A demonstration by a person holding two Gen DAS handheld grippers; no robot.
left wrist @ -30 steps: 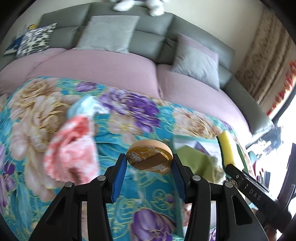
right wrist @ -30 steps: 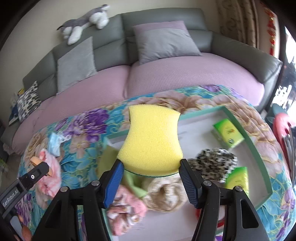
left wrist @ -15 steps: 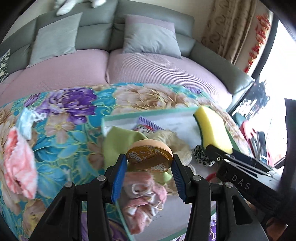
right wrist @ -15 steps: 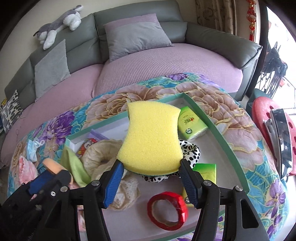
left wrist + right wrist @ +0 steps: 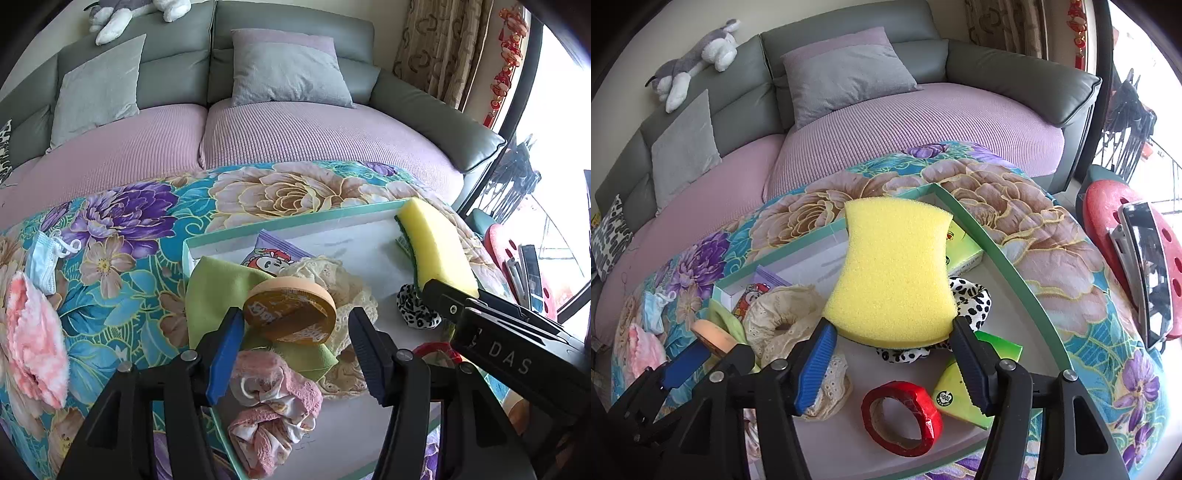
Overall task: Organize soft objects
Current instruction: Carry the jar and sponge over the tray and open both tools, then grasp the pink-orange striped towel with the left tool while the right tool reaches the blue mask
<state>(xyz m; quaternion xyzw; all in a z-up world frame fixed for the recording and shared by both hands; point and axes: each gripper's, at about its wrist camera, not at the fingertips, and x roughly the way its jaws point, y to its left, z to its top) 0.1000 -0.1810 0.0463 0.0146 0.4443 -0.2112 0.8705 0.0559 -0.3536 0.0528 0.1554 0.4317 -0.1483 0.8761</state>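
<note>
Sponge [image 5: 894, 269], yellow with a green underside, sits between the right tongs [image 5: 892, 354] above the green-rimmed tray [image 5: 975, 229]; jaws opening, both pads still at its lower edge. Left tongs [image 5: 295, 332] also opening: round orange puff [image 5: 291, 314] between the pads, touching the left one, a gap showing at the right one. Puff hangs over the tray's left part, above a green cloth [image 5: 221, 284] and a cream lace scrunchie [image 5: 332, 277]. Also in the tray: pink scrunchie [image 5: 273, 406], leopard-print scrunchie [image 5: 971, 295], red tape roll [image 5: 901, 417], green packets [image 5: 964, 251]. Outside it, on the floral worktop cloth [image 5: 122, 295]: fluffy pink cloth [image 5: 33, 336], face mask [image 5: 44, 258].
</note>
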